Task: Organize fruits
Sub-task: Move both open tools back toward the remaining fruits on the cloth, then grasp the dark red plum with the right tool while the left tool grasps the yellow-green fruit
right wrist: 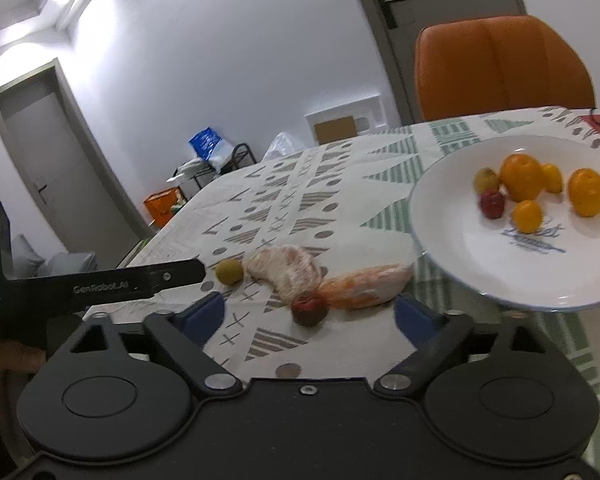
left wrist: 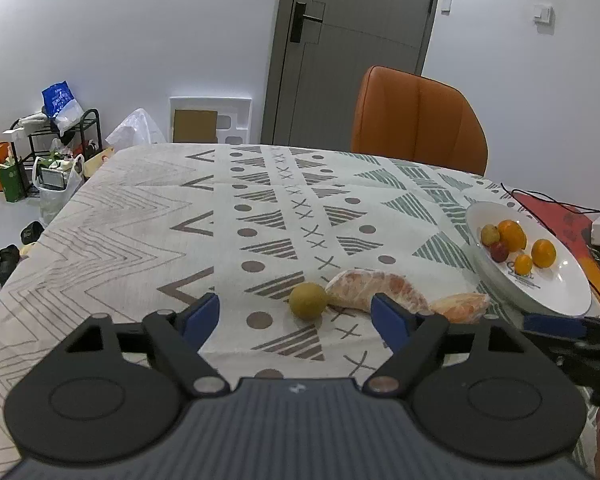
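Patterned worktop (left wrist: 140,220): plate (right wrist: 452,264) holds six fruits, four remain loose near it; left tongs (left wrist: 296,316) and right tongs (right wrist: 310,312) wide open, empty.

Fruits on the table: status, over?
Both hand-held grippers open, empty. Six fruits on plate; green fruit, two wrapped segments and red fruit on cloth. Nothing blocking.

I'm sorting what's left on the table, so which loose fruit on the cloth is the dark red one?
The small dark red fruit, nearest the right hand-held gripper. Beside it lie two pale wrapped citrus pieces; the other round one is yellow-green.
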`<state>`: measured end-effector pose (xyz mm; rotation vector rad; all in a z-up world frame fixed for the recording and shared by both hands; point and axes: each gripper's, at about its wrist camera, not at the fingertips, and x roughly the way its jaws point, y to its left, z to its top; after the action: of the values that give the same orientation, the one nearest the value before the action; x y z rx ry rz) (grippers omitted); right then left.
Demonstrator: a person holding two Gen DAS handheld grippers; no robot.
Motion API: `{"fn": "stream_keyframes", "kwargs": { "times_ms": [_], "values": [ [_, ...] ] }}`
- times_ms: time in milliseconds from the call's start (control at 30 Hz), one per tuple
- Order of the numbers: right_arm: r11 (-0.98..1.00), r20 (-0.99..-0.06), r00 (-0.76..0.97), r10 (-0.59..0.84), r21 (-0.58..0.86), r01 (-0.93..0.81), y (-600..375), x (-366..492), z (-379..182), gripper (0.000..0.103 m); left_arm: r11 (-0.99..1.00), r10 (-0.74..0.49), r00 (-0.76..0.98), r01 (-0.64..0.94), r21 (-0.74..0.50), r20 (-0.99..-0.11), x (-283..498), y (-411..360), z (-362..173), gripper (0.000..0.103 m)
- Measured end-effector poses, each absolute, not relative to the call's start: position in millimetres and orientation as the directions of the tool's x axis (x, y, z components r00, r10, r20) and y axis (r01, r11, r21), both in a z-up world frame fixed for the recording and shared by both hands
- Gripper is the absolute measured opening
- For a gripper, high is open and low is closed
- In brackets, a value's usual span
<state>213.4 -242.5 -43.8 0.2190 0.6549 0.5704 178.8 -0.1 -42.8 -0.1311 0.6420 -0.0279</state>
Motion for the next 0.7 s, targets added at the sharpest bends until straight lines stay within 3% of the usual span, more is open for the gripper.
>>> {"fn": "stream_keyframes", "kwargs": {
  "times_ms": [133,200,500,600,633,700],
  "values": [
    [0.817,-0.532,0.620,0.577,0.370,-0.442,-234,217,-49,0.063,0.991,-0.069,0.795,-0.017,-0.135,-0.603,181,3,-47,0.077],
    [0.812,-0.542,0.605,0.583,0.379,-0.443,-230,220,-51,0.049,0.990,-0.072,0.791,-0.017,-0.139,-0.608,183,5,-48,0.075],
    [0.817,-0.567,0.588,0.576,0.384,-0.430,-218,229,-59,0.045,0.989,-0.085,0.782,-0.011,-0.150,-0.617,186,10,-54,0.068],
    [0.821,-0.572,0.589,0.570,0.381,-0.425,-216,232,-61,0.044,0.987,-0.096,0.773,-0.005,-0.158,-0.627,188,10,-57,0.057],
    [0.823,-0.574,0.590,0.568,0.380,-0.423,-215,233,-62,0.042,0.986,-0.101,0.770,-0.005,-0.164,-0.630,188,10,-58,0.056],
    [0.828,-0.578,0.594,0.560,0.377,-0.414,-215,235,-65,0.023,0.986,-0.102,0.770,-0.004,-0.165,-0.630,188,11,-59,0.055]
  ]
}}
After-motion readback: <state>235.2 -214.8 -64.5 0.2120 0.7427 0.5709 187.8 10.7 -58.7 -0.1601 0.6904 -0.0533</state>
